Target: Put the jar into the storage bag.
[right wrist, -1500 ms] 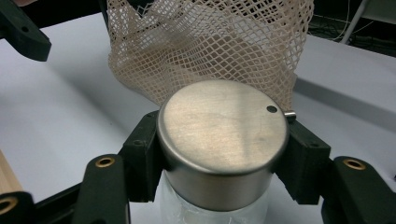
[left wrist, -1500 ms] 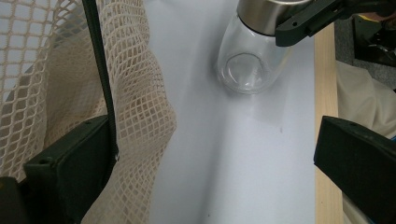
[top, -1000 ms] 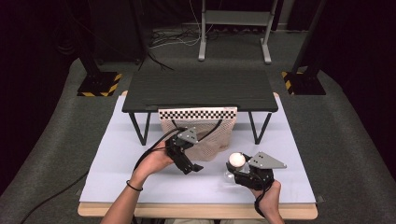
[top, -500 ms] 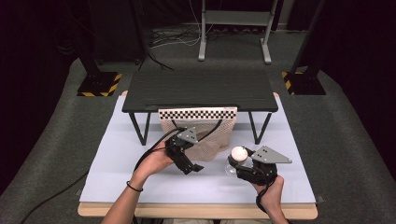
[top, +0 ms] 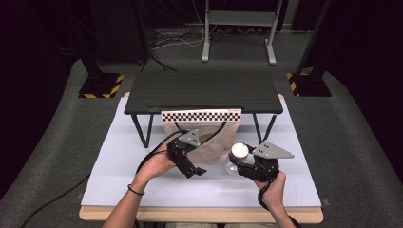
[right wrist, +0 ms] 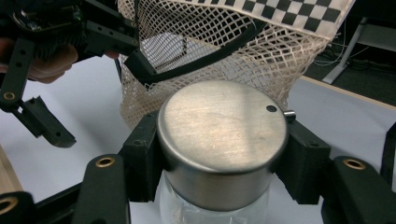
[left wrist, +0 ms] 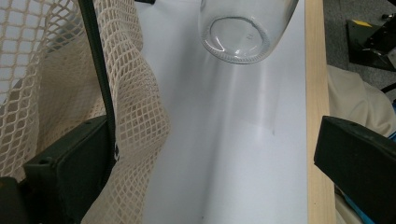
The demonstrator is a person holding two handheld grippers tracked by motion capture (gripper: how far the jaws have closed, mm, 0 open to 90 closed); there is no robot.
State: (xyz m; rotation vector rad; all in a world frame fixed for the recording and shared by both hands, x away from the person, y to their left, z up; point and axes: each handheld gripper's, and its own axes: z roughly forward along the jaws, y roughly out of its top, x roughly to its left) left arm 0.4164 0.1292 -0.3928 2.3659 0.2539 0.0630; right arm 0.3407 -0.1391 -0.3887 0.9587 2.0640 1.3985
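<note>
A glass jar point(top: 239, 153) with a round metal lid point(right wrist: 222, 126) is held upright above the white board, my right gripper point(top: 244, 166) shut on it just below the lid. A cream mesh bag point(top: 211, 142) with a checkered band hangs from the front of a low black table point(top: 204, 92). My left gripper point(top: 202, 159) is open, one jaw hooked in the bag's mouth so the mesh point(left wrist: 135, 116) drapes over it. The jar's clear base point(left wrist: 238, 37) hangs just past that gripper, close beside the bag.
The white board point(top: 142, 180) covers a wooden tabletop whose front edge point(left wrist: 317, 116) runs close behind the hands. The black table stands on thin legs at the board's far half. Dark stands and cables sit on the floor beyond.
My right gripper has carried the jar a little forward and left, closer to the bag. The left gripper has stayed in place at the bag's mouth.
</note>
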